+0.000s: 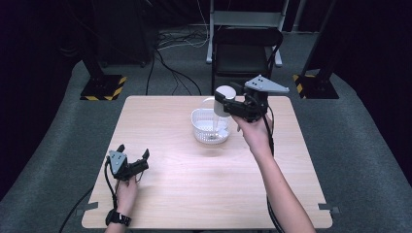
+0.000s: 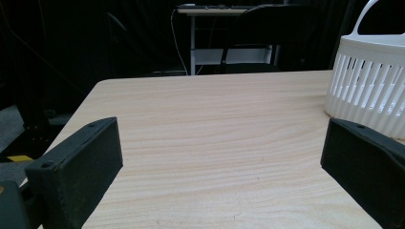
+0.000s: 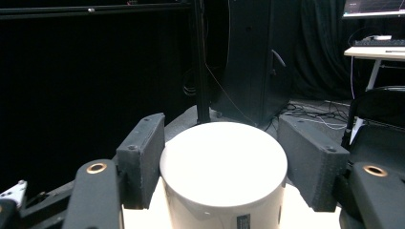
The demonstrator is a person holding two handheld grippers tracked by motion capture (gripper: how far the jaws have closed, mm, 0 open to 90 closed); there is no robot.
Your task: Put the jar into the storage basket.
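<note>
A white cylinder (image 1: 225, 98) with a flat top hangs above the far edge of a white slatted basket (image 1: 197, 127). My right gripper (image 1: 221, 101) is shut on it. In the right gripper view both jaws press the sides of the white cylinder (image 3: 223, 167), with the right gripper (image 3: 222, 143) centred on it. The basket stands on the wooden table (image 1: 194, 184) a little past its middle, with something pale inside that I cannot make out. My left gripper (image 1: 132, 151) rests near the table's front left, open and holding nothing. In its own view the left gripper (image 2: 222, 157) faces bare tabletop, and the basket (image 2: 367, 86) stands at the right.
A black chair (image 1: 245, 53) stands just beyond the table's far edge, behind the basket. Cables lie on the grey floor past it. Dark stands with yellow-striped bases (image 1: 102, 87) flank the far corners.
</note>
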